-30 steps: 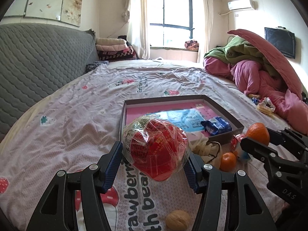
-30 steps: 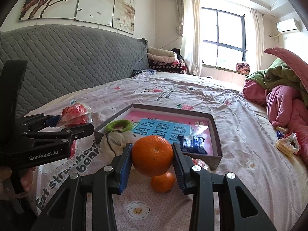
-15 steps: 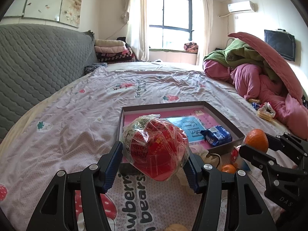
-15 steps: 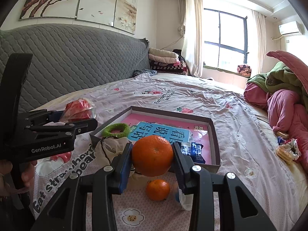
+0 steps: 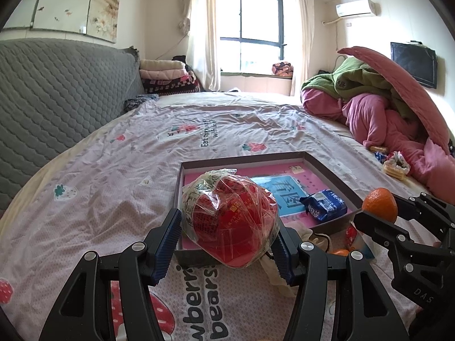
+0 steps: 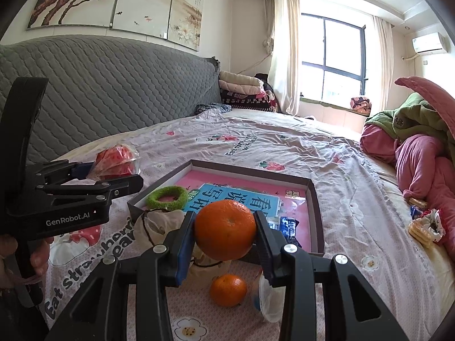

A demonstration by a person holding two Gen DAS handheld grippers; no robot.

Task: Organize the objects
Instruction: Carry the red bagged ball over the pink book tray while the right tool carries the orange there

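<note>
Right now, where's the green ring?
Right wrist view: the green ring lies in the tray's near-left corner, beside the blue book, behind the cloth pouch.

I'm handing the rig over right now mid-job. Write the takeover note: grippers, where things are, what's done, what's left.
Left gripper: shut on the red wrapped packet, held above the near edge of the tray.
Right gripper: shut on a large orange, held in front of the tray.
In the tray: blue booklet, green ring, blue snack pack.
On the bed outside it: small orange, drawstring pouch, a clear-wrapped item, snacks by the pink bedding.
Left: place both held items, probably in the tray, then gather the loose ones.
</note>
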